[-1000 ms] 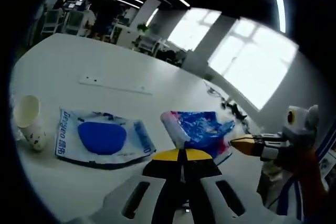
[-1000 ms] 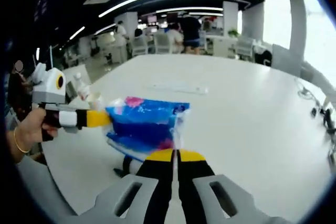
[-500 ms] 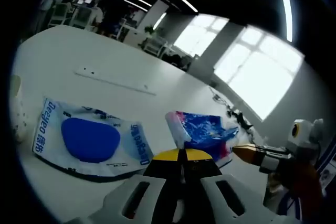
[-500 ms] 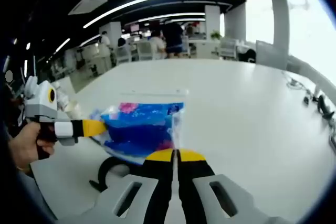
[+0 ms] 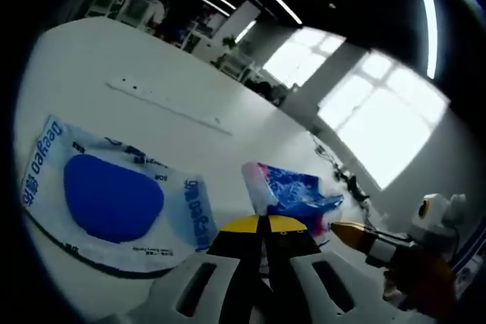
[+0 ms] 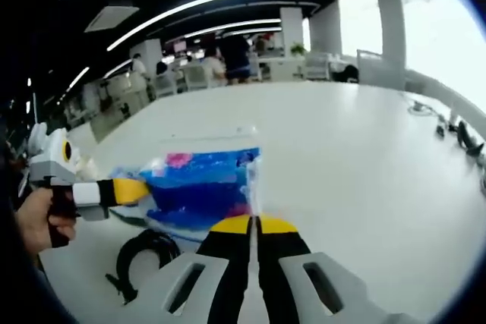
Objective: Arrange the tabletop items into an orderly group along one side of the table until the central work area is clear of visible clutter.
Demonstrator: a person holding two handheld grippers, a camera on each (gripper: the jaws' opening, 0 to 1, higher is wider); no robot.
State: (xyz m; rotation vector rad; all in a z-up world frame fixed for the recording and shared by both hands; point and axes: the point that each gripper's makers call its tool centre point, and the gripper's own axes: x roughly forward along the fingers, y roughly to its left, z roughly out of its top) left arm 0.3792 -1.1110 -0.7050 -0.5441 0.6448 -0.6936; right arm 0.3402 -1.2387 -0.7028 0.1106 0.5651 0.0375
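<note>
A crinkled blue and pink plastic packet (image 5: 292, 191) hangs just over the white table (image 5: 91, 58), held at two ends. My left gripper (image 5: 262, 222) is shut on its near edge. From the right, my right gripper (image 5: 342, 229) pinches the far corner with its yellow tips. In the right gripper view the packet (image 6: 199, 184) stretches between my right gripper (image 6: 254, 224), shut on its right edge, and my left gripper (image 6: 140, 190), held by a hand (image 6: 42, 218). A flat white pack with a blue oval (image 5: 106, 199) lies on the table to the left.
A long white strip (image 5: 163, 104) lies farther out on the table. A coiled black cable (image 6: 140, 252) rests near the table edge under the packet. More cables (image 5: 342, 176) lie near the windows. Chairs and people (image 6: 235, 55) are beyond the far end.
The left view has swung, so the paper cup has slid out of the picture and the white pack looks larger. More of the black cable shows. Both grippers stay shut on the packet.
</note>
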